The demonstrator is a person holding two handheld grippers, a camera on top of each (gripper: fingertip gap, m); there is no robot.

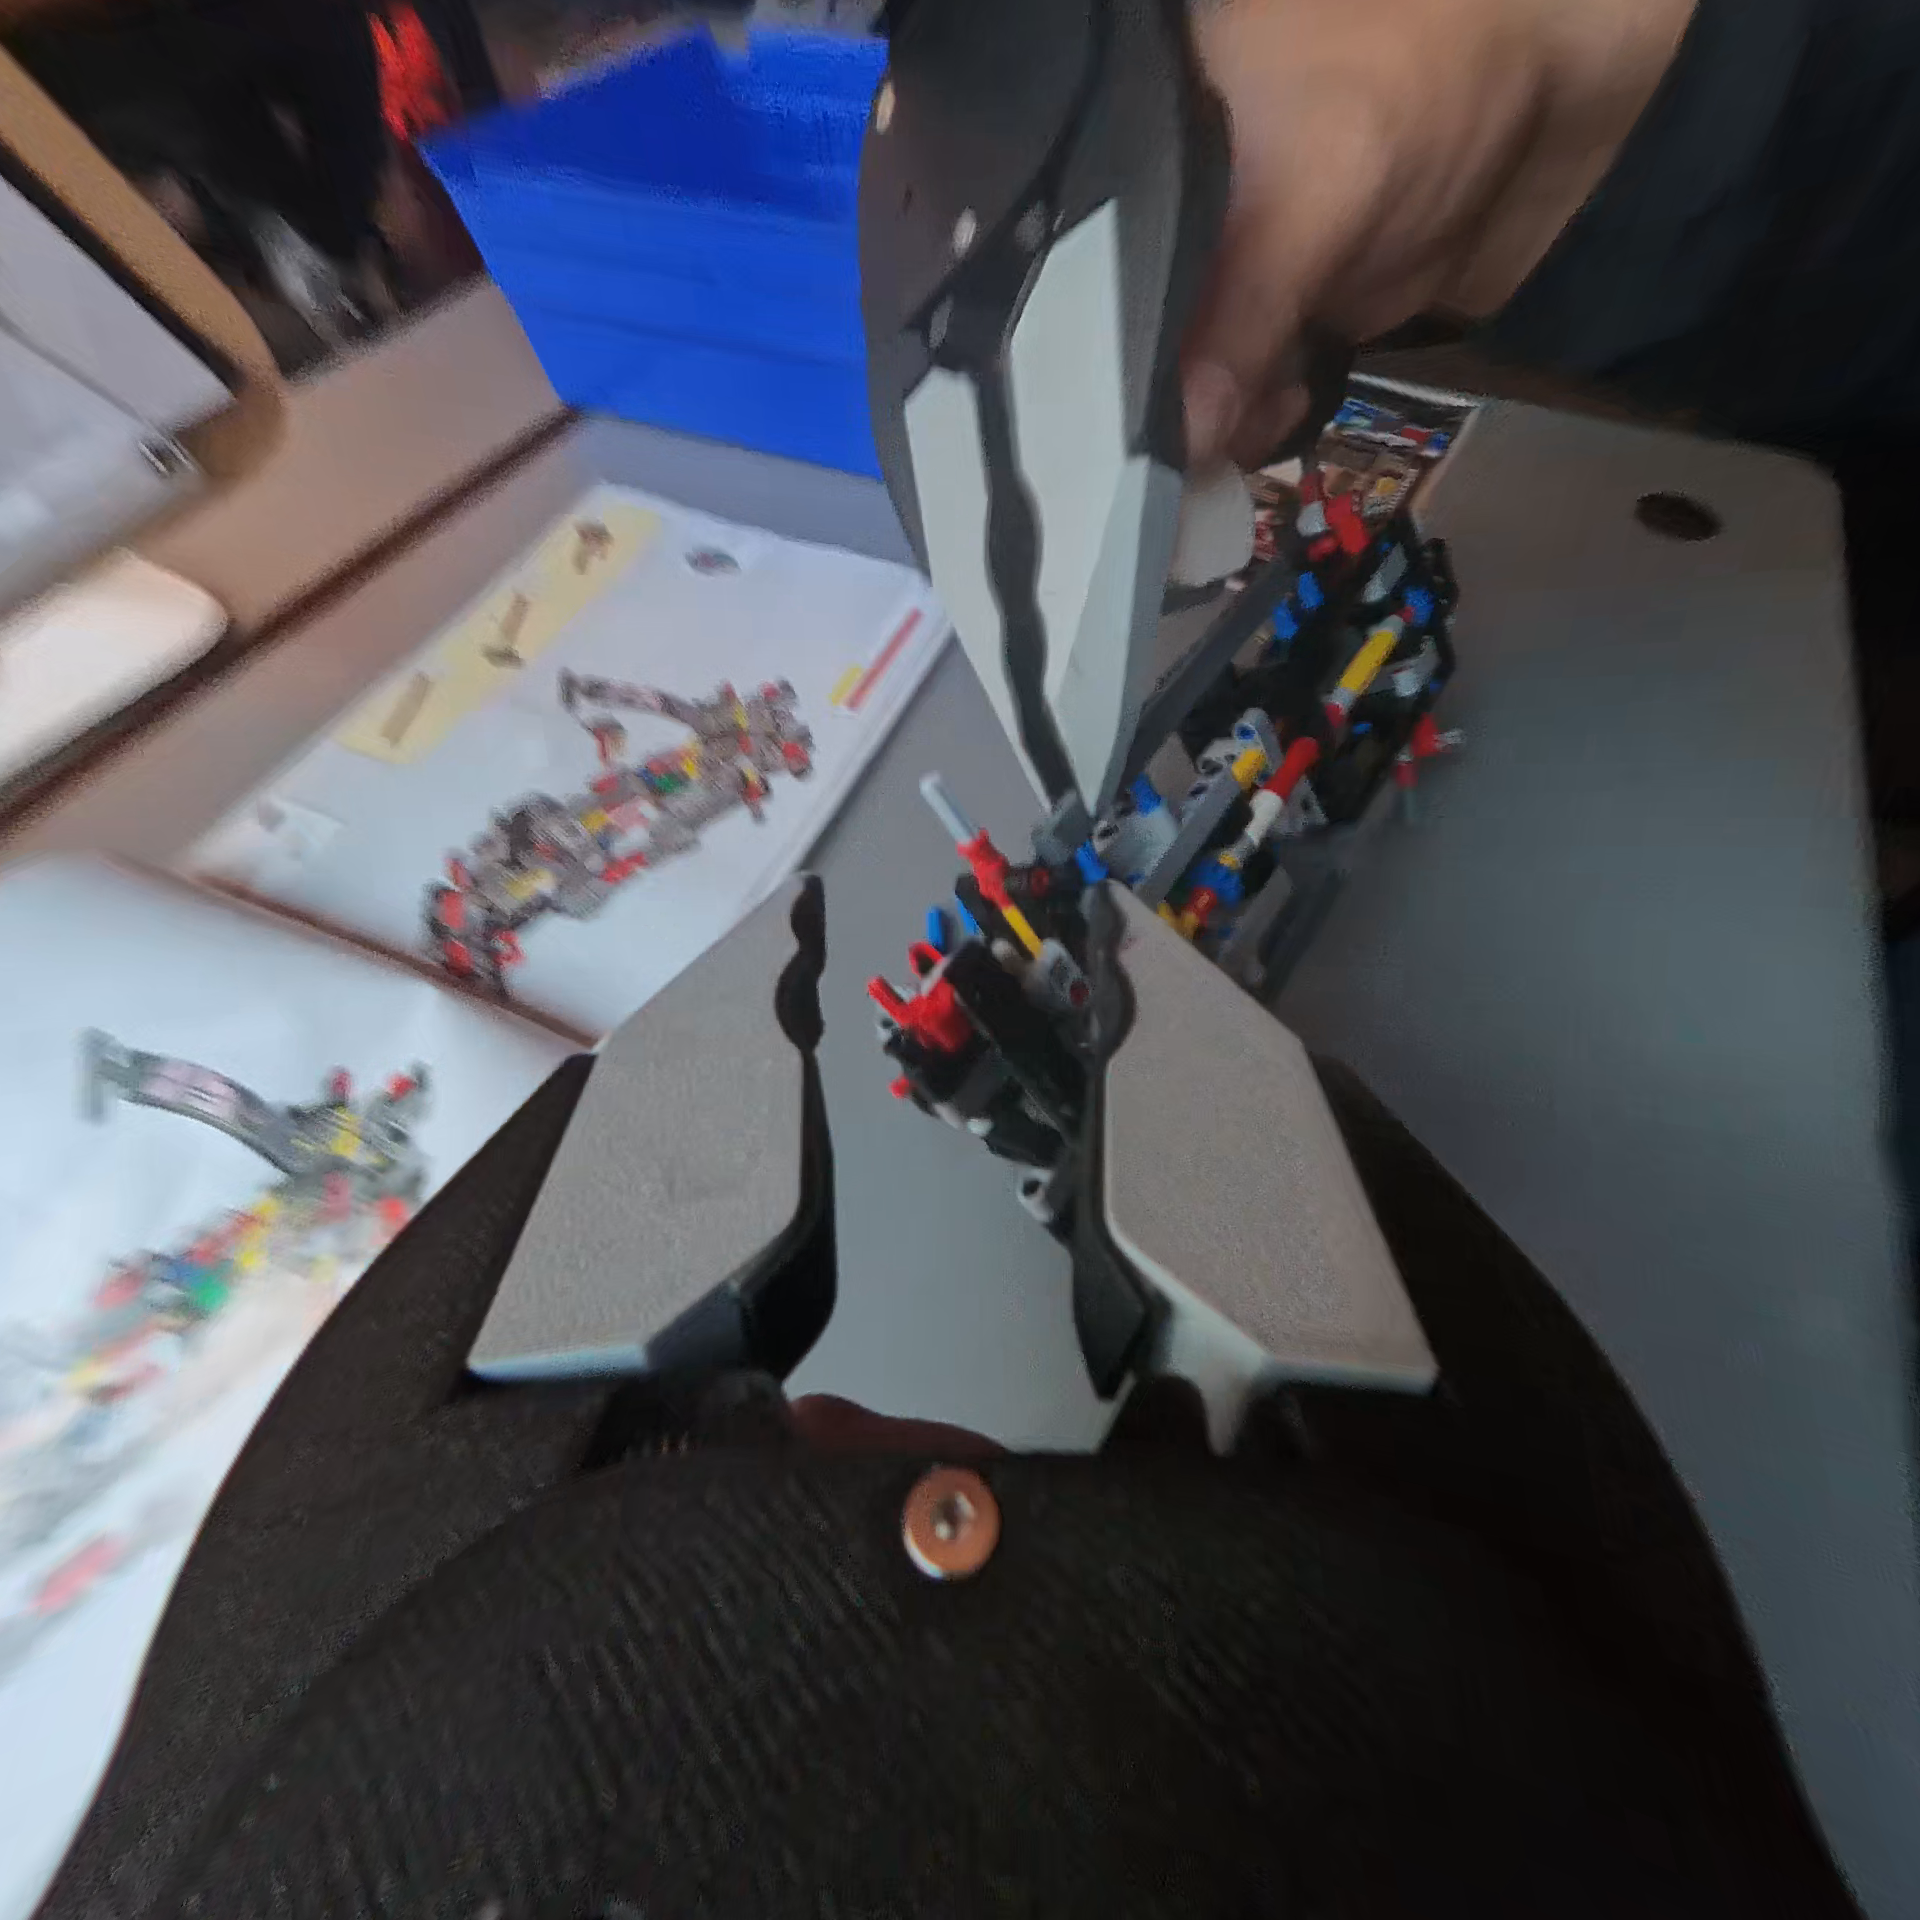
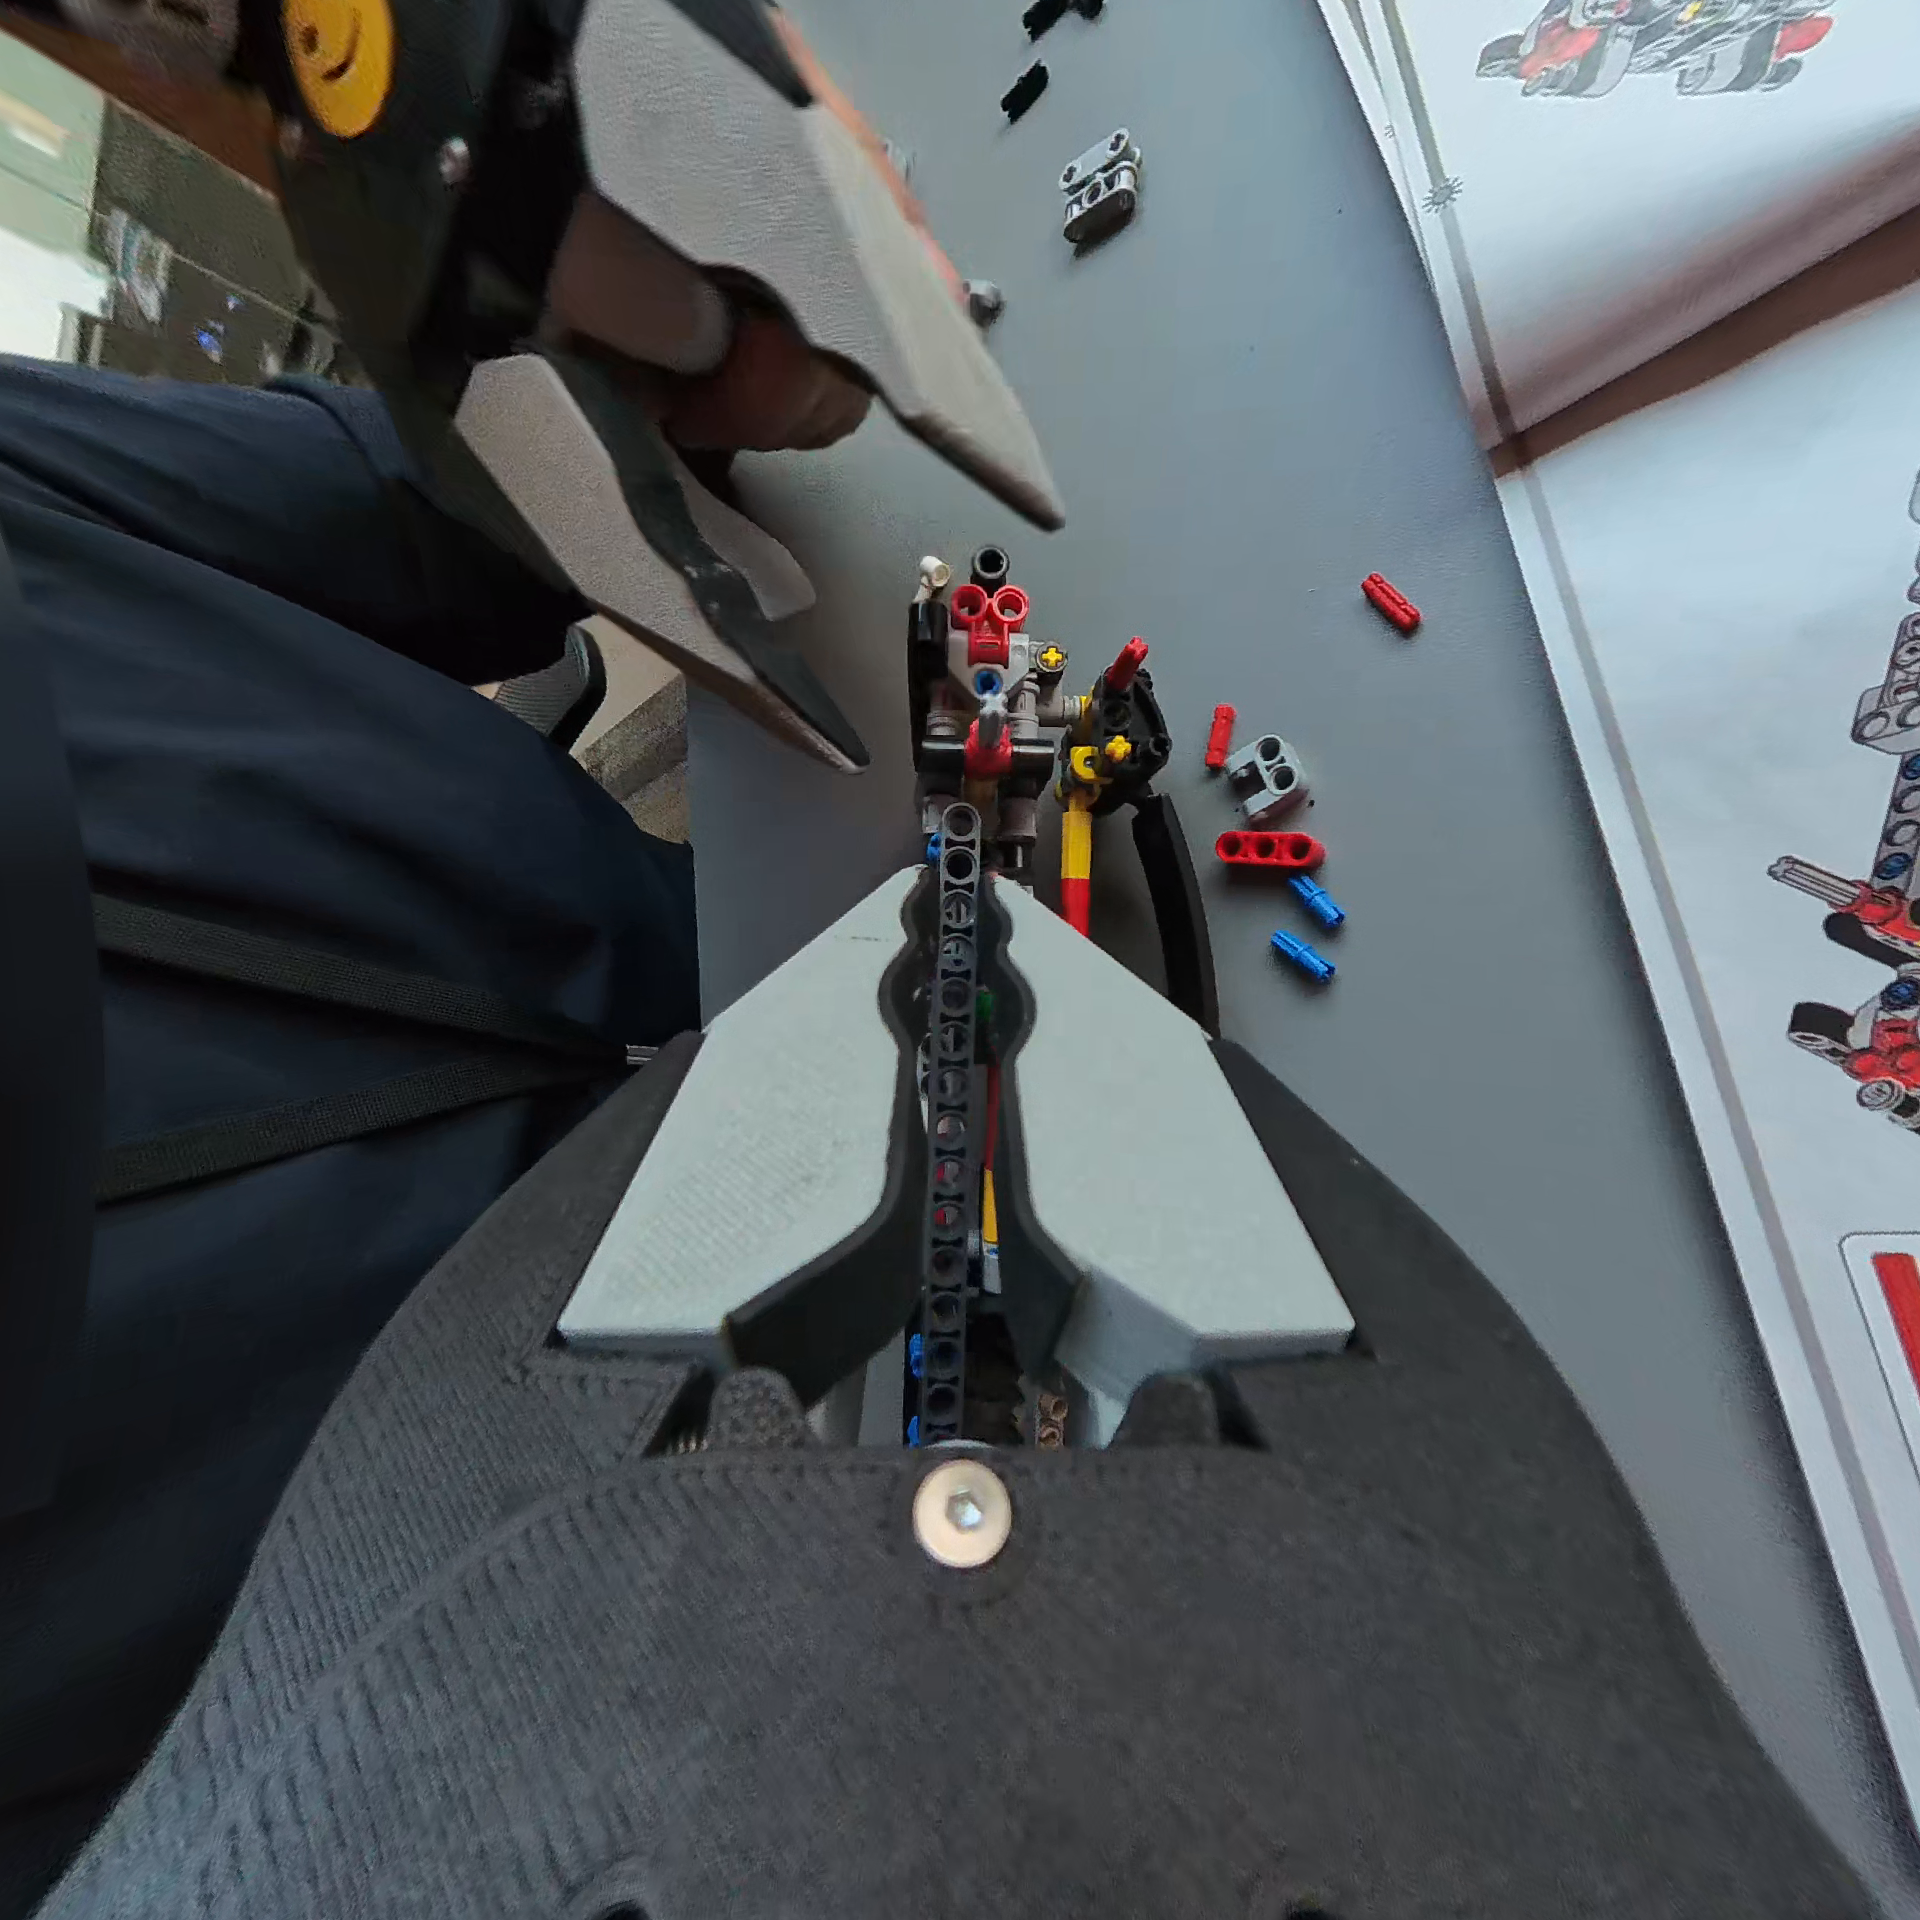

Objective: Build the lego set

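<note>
A building-brick model of black, grey, red, yellow and blue parts (image 1: 1340,665) lies on the grey table (image 1: 1610,935). My right gripper (image 2: 961,878) is shut on the model's long dark grey beam with holes (image 2: 951,1039). In the left wrist view it (image 1: 1070,810) comes down from above onto the model. My left gripper (image 1: 956,894) is open. The model's near end, with a red connector and a grey axle (image 1: 966,997), stands between its fingers, close to the right finger (image 1: 1195,1039) and apart from the left one. The right wrist view shows the left gripper (image 2: 956,639) open over the model's end (image 2: 987,665).
An open instruction booklet (image 1: 582,748) lies left of the model, with a blue bin (image 1: 675,229) behind it. Loose parts lie beside the model: a red three-hole beam (image 2: 1270,850), blue pins (image 2: 1316,899), a grey connector (image 2: 1268,777), a red pin (image 2: 1390,603). The tips of one gripper are about 4 cm away from the tips of the other. My left tips are roughly 10 cm from the red pin (image 2: 1390,603).
</note>
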